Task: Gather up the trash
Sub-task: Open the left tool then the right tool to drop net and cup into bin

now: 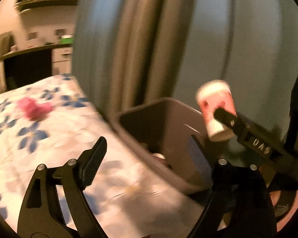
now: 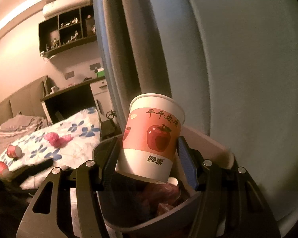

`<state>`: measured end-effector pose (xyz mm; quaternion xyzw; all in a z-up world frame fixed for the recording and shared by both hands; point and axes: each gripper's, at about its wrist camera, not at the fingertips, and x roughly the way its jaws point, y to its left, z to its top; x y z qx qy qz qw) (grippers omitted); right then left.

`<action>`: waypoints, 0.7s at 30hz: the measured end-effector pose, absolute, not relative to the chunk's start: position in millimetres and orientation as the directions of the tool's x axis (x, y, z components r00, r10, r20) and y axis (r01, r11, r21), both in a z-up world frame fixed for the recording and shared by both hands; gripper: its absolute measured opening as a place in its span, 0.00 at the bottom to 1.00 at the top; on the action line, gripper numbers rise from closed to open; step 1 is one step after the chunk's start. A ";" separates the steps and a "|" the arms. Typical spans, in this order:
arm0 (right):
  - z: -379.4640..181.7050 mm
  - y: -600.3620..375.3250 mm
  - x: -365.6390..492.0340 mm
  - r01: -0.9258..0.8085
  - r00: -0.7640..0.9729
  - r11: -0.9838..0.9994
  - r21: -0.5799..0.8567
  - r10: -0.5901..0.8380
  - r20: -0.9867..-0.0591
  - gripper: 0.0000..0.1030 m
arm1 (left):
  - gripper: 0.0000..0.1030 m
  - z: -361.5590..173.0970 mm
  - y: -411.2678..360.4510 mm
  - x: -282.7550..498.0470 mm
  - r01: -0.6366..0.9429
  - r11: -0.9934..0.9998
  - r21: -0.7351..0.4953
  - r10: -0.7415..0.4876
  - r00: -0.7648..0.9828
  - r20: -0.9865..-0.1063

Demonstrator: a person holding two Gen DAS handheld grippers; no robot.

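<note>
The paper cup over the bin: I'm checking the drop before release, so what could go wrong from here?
The paper cup hangs tilted in the right tongs near the bin's bed-side rim, so it might clip the rim. The bin already holds trash, so the cup may bounce or perch on top.

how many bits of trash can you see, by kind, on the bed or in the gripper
Paper cups: 3, one held by the right gripper over the bin, namely the apple cup, and two lying on the bed: and.
Pink crumpled wads: 1, on the bed.
Total: 4. The bin's contents are too dim to count.
</note>
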<state>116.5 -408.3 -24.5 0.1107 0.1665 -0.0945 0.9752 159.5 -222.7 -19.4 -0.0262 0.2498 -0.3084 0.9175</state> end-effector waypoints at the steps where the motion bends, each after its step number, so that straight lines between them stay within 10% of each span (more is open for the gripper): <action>1: -27.1 -408.2 119.0 0.213 0.925 0.959 0.188 -0.136 -0.355 0.56 | 0.82 -15.8 -207.9 156.3 0.520 0.827 -0.212 -0.557 0.709 -0.434; 21: -40.3 -404.5 131.6 0.250 0.904 0.953 0.170 -0.167 -0.393 0.71 | 0.89 -2.4 16.9 92.4 -0.188 0.973 -0.134 0.124 0.916 -0.382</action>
